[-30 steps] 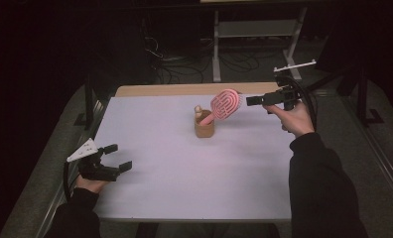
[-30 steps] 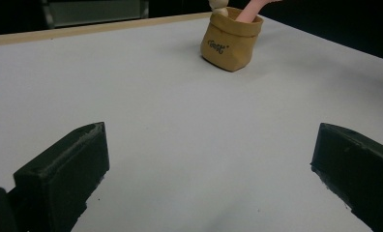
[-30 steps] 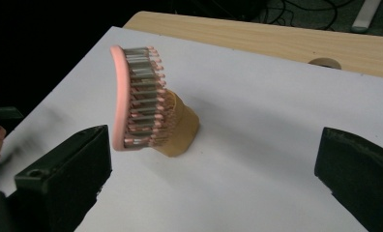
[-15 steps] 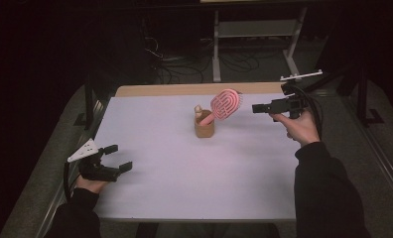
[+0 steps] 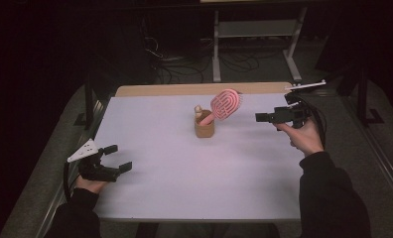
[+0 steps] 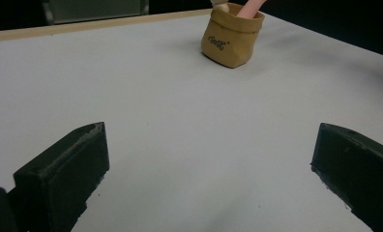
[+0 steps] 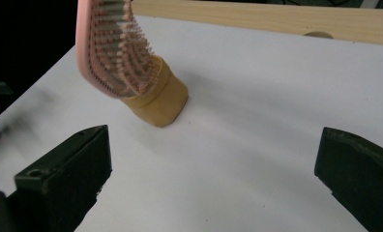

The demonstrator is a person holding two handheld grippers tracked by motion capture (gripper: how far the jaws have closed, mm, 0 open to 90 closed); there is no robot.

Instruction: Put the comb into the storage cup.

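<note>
Pink hairbrush (image 5: 225, 104) stands handle-down, leaning right, in the tan pouch (image 5: 204, 127) at frame centre; both jaws released, right gripper (image 5: 262, 117) close by: a nudge could topple the top-heavy pouch.

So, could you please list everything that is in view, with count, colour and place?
Hairbrush: one, pink, handle down in the pouch, head leaning to the right.
Pouch: one, tan, on the table's far middle, with dark lettering in the left gripper view.
Pale rounded thing: one, cream, in the pouch beside the brush; too small to identify.
Table: one, white top with a wooden far edge.
Metal stand: one, grey, on the floor behind the table.
Left gripper: one, black, open, near left corner.
Right gripper: one, black, open, right of the hairbrush.
</note>
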